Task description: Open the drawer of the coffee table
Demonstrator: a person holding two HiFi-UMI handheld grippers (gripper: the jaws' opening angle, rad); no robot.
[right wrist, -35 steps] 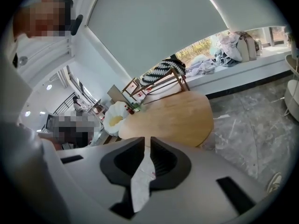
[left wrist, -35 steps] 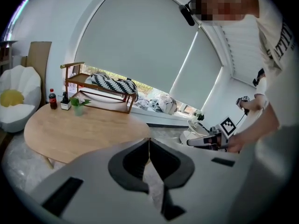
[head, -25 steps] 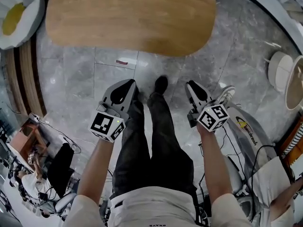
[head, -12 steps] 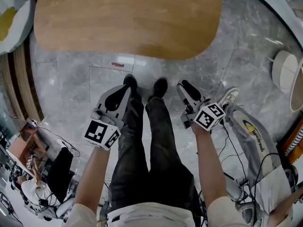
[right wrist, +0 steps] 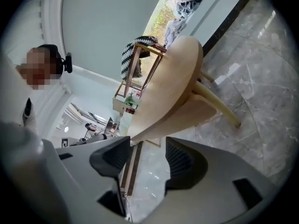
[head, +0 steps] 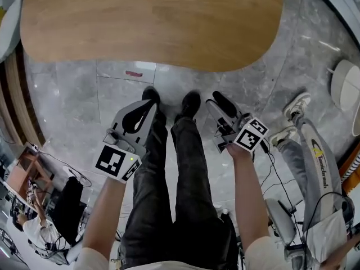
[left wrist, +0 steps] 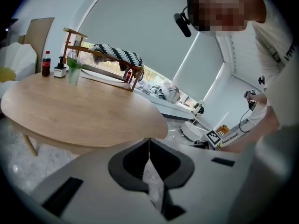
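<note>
The coffee table (head: pixel 152 21) is a light wooden oval top that fills the upper part of the head view. Its near edge lies just beyond my black shoes. No drawer front shows plainly in any view. My left gripper (head: pixel 145 104) hangs over my left leg, short of the table edge. Its jaws meet with nothing between them (left wrist: pixel 149 142). My right gripper (head: pixel 218 102) is beside my right shoe and rolled to one side. Its jaws are opening, with a clear gap and only floor behind it (right wrist: pixel 148 146). The table's underside and a slanted leg (right wrist: pixel 212 104) show ahead.
A cola bottle (left wrist: pixel 46 63), a cup with greenery (left wrist: pixel 73 71) and a wooden rack (left wrist: pixel 105 62) stand at the table's far side. Another person's legs (head: pixel 298 145) and cables lie at the right. A white round stand (head: pixel 344 84) sits further right and a slatted wooden piece (head: pixel 17 100) at the left.
Both grippers have sunk and come nearer the table's near edge. The table now fills more of the head view. The right gripper has rolled.
</note>
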